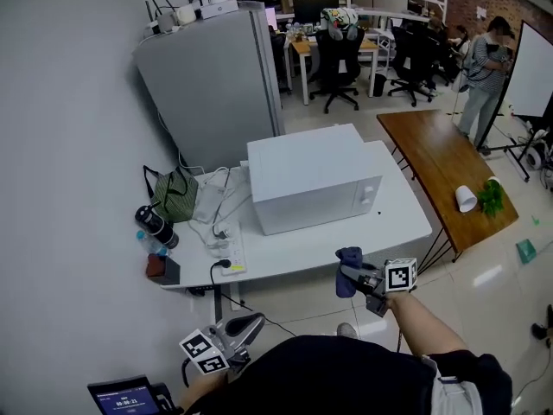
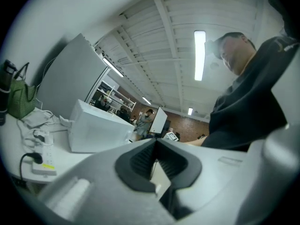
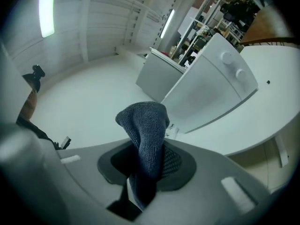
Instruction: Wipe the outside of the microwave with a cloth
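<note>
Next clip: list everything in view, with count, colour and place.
microwave: one, white, on the white table
power strip: one, white, table's front left
bag: one, green, table's left rear
wooden table: one, brown, at right
cup: one, white, on wooden table
cabinet: one, grey, behind white table
cloth: one, dark blue, in right gripper
right gripper: shut on cloth
left gripper: shut, empty

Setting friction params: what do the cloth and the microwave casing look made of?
The cloth looks like dark blue microfibre or terry: matte, visible looped knit texture. The microwave has a white, smooth casing with faint sheen and flat panels; painted metal or plastic, can't tell which.
</note>
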{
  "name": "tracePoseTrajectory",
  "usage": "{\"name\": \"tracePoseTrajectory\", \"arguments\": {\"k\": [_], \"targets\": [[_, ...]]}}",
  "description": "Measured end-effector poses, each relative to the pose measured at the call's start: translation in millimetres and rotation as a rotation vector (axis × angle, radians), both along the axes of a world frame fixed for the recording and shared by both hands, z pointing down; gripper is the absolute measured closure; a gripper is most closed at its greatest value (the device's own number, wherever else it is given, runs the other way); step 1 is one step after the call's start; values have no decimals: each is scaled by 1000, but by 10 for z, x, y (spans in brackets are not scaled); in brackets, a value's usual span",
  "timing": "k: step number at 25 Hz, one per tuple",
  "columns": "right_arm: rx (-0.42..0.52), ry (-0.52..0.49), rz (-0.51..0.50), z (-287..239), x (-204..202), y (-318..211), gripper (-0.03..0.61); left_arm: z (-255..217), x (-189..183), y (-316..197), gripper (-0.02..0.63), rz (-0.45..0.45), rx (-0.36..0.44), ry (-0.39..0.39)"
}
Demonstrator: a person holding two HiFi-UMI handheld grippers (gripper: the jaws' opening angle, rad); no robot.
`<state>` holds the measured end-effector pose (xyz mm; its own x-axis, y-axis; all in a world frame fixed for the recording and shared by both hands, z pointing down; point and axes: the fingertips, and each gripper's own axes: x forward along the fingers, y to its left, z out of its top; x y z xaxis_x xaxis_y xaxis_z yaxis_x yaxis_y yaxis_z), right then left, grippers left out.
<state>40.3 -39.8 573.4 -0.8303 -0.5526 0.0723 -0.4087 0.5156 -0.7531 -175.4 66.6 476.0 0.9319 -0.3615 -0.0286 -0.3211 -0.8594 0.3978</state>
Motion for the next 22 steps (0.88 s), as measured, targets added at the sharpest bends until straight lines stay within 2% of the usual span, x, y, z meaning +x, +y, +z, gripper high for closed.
{"name": "tracePoseTrajectory", "arguments": {"k": [4,8,12,15,22], "targets": [[55,28,26,-335,-270,489,482,25,-317,173,611,41,-11,32],[137,37,48,-815,-221,873,482,-117,-211,437,611,104,15,56],[212,19,74,-1133,66,1244,482,-241,149,744,611,162,46,46],[267,12,79,-1225,389,1625,482,-261,509,975,611,167,61,30],[329,151,27,-1033,1352,2669,482,-234,1533,1688,611,126,36,64]]}}
